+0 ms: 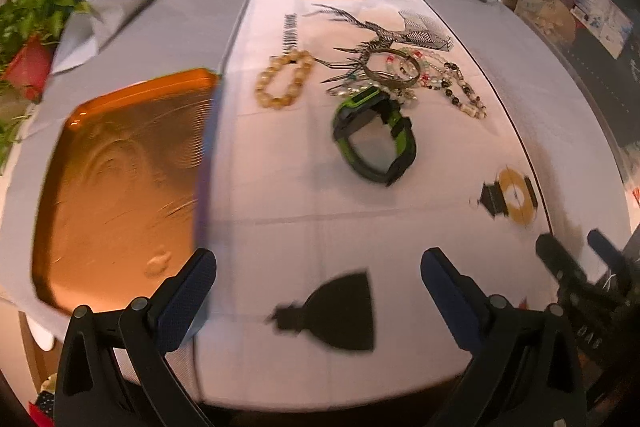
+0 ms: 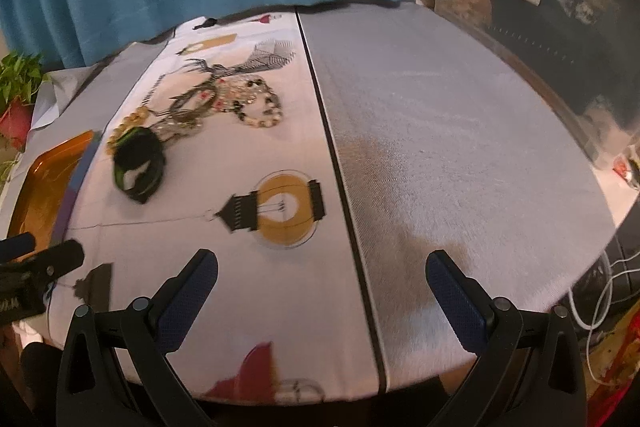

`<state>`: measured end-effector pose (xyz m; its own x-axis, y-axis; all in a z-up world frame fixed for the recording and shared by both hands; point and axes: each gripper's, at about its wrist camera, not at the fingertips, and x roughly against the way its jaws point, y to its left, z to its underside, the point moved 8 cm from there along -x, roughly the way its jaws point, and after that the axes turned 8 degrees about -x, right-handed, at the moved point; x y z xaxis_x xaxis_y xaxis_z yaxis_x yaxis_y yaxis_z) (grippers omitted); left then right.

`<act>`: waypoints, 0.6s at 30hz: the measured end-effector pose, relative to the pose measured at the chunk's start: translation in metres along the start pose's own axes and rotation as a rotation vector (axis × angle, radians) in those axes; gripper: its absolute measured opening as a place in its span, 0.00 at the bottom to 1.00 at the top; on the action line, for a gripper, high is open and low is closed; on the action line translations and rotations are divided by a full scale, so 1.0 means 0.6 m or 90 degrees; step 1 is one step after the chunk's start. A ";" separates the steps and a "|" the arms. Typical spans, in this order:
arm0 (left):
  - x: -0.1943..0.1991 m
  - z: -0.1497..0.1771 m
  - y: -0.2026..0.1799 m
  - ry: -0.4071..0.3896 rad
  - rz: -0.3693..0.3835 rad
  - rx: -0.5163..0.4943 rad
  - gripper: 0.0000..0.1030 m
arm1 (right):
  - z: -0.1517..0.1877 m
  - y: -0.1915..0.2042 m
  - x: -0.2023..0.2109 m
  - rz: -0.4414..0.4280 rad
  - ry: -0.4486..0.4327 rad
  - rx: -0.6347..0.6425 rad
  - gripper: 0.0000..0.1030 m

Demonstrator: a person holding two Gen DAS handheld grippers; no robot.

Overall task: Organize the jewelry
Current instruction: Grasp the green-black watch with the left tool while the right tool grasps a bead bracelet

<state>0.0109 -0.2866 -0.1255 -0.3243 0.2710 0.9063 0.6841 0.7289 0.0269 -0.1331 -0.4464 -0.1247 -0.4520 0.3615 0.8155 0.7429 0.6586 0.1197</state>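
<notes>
1. Left tongs [image 1: 318, 269]: released, jaws wide and empty, hovering over the near edge of the desk [image 1: 280, 187].
2. Right tongs [image 2: 322, 273]: likewise spread and holding nothing, above the grey cloth to the right.
3. Jewelry: a watch [image 1: 374, 139] lies nearest; just behind it sit an amber bracelet [image 1: 284, 79], a bangle [image 1: 392, 69] and a tangle of beads [image 1: 460, 87], all on the printed runner.
4. Tray [image 1: 120, 179]: empty, to the left of the runner, well apart from the pile.
5. Advice: start with the watch, the closest and freest piece; close across its strap, lift clear before swinging left, and avoid snagging the beads behind.
</notes>
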 end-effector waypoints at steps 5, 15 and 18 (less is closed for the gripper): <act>-0.035 -0.050 0.004 0.001 0.000 0.037 0.98 | -0.030 -0.006 -0.044 -0.019 0.014 -0.001 1.00; -0.103 -0.112 0.004 0.021 0.021 0.059 0.95 | -0.146 0.081 -0.145 -0.046 0.023 0.075 1.00; -0.100 -0.114 0.008 0.018 0.035 0.067 0.92 | -0.175 0.087 -0.151 -0.058 0.015 0.065 1.00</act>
<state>0.0785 -0.3423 -0.1506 -0.2686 0.2951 0.9170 0.6275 0.7758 -0.0658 -0.0013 -0.5143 -0.1328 -0.5030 0.2821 0.8170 0.6441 0.7527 0.1366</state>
